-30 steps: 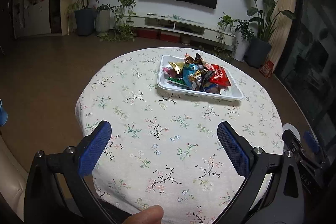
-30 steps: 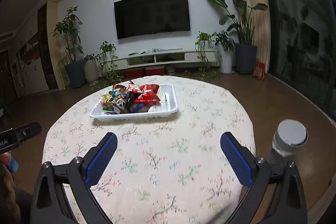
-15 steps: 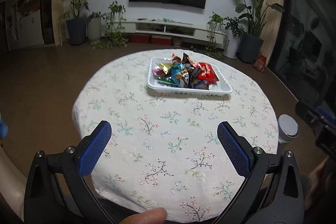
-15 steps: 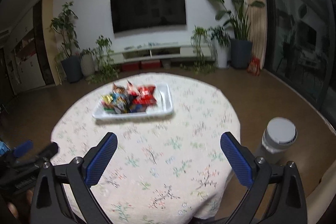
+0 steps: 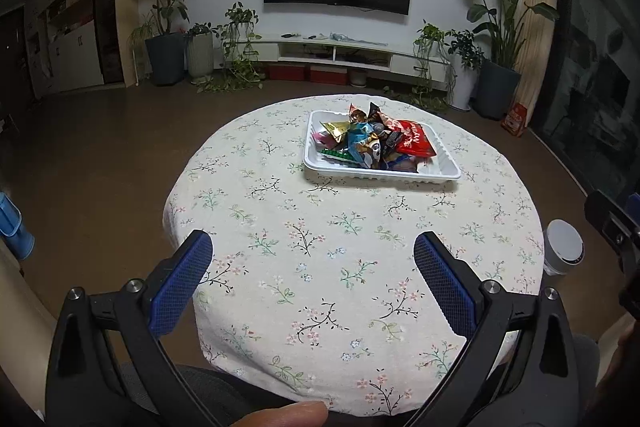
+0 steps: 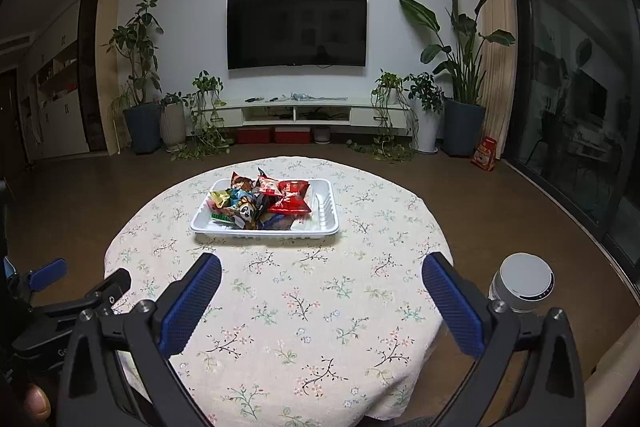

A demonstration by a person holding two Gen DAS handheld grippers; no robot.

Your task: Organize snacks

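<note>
Snacks (image 5: 370,143) lie heaped in tray (image 5: 442,175) at table's (image 5: 304,263) 12 o'clock. Left gripper (image 5: 312,267) and right gripper (image 6: 320,287) hang at 6 o'clock, jaws apart, empty. Scene fits either gathering finished or sorting pending.

The lower snack packets (image 5: 362,157) in the white tray (image 5: 448,174) lie buried under the top ones, and most of their print is too small to read. At 6 o'clock in the left wrist view a fingertip (image 5: 280,415) is cut off by the bottom edge. At 3 o'clock the right tool (image 5: 614,227) shows only as a dark piece clipped by the frame. The table (image 6: 280,307) hides its own legs under the flowered cloth. Small items on the TV shelf (image 6: 296,101) are too tiny to tell.
</note>
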